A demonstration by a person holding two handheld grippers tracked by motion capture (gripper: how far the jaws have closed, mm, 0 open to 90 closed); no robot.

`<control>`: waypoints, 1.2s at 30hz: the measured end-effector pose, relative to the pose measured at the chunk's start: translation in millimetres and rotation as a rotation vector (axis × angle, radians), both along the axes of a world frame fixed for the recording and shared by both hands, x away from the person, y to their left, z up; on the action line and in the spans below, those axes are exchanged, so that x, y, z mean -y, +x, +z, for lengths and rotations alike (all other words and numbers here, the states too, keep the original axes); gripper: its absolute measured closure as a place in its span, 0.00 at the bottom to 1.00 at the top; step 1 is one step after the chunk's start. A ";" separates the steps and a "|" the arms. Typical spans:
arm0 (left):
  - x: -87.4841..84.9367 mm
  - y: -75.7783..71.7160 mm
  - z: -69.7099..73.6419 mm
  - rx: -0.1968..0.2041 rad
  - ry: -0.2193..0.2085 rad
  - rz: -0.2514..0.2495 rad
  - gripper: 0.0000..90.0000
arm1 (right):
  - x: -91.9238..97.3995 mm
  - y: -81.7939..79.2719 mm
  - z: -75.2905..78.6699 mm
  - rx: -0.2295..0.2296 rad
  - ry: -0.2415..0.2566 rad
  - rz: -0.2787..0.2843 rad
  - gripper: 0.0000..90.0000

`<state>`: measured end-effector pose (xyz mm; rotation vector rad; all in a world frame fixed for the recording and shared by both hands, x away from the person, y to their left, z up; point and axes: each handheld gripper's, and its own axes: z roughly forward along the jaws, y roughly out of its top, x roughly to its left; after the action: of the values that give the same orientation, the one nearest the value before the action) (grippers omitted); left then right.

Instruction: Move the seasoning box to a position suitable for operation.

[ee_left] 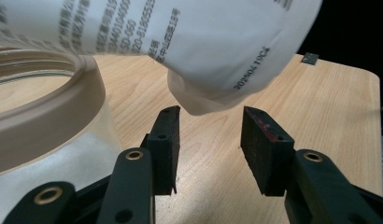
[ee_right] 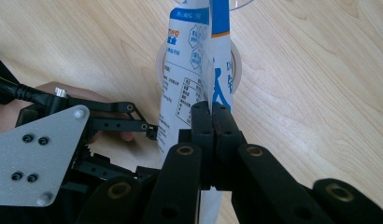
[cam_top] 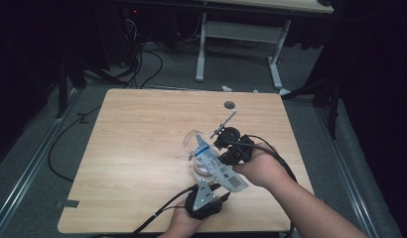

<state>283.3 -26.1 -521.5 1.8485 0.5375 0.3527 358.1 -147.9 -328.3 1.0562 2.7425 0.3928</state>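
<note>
Fingers (ee_right: 213,122) pinch pouch (ee_right: 194,60) above wooden table (cam_top: 137,148).

You can't see the left gripper's (cam_top: 211,191) tips in the high view: the pouch (cam_top: 219,166) covers them. In the left gripper view the pouch (ee_left: 189,42) runs off the top edge, the jar (ee_left: 45,116) off the left. The pouch's small print is unreadable. Your right hand (cam_top: 261,166) hides most of the right gripper (cam_top: 226,141).

Dim room, lit tabletop, blurred close-ups
</note>
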 end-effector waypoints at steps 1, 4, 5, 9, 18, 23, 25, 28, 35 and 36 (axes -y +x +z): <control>-0.9 -0.6 0.5 0.001 -0.001 -0.002 0.64 | 0.0 -0.1 0.0 0.000 0.001 0.001 1.00; -3.8 -2.0 0.7 0.003 0.001 -0.005 0.64 | 0.3 -0.2 0.5 0.002 0.003 0.002 1.00; -5.3 -2.1 0.5 0.003 0.002 -0.003 0.63 | 0.4 -0.5 0.8 0.000 0.004 -0.002 1.00; -15.0 -1.0 0.6 -0.002 -0.004 0.008 0.63 | 1.5 -0.9 0.9 -0.001 0.011 -0.002 1.00; -42.6 1.3 1.5 0.003 0.000 0.038 0.62 | 3.8 -1.3 1.1 -0.002 0.011 -0.005 1.00; -62.8 3.3 -0.4 -0.001 0.008 0.062 0.62 | 5.0 -1.3 0.4 -0.002 0.017 -0.004 1.00; -72.9 4.7 -0.5 -0.003 0.012 0.078 0.62 | 5.3 -1.3 0.4 -0.001 0.016 -0.003 1.00; -89.0 7.2 -0.9 -0.003 0.010 0.106 0.62 | 5.5 -1.7 0.9 0.000 0.013 -0.004 1.00; -126.2 15.3 -2.1 -0.010 0.011 0.178 0.61 | 6.1 -3.0 1.3 0.000 0.012 -0.003 1.00; -131.3 16.4 -1.8 -0.007 0.010 0.188 0.61 | 6.5 -3.0 1.2 0.002 0.012 -0.003 1.00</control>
<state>299.7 105.2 -523.4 1.8142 0.7178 0.4757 355.0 -154.4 -327.1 1.0628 2.7399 0.4093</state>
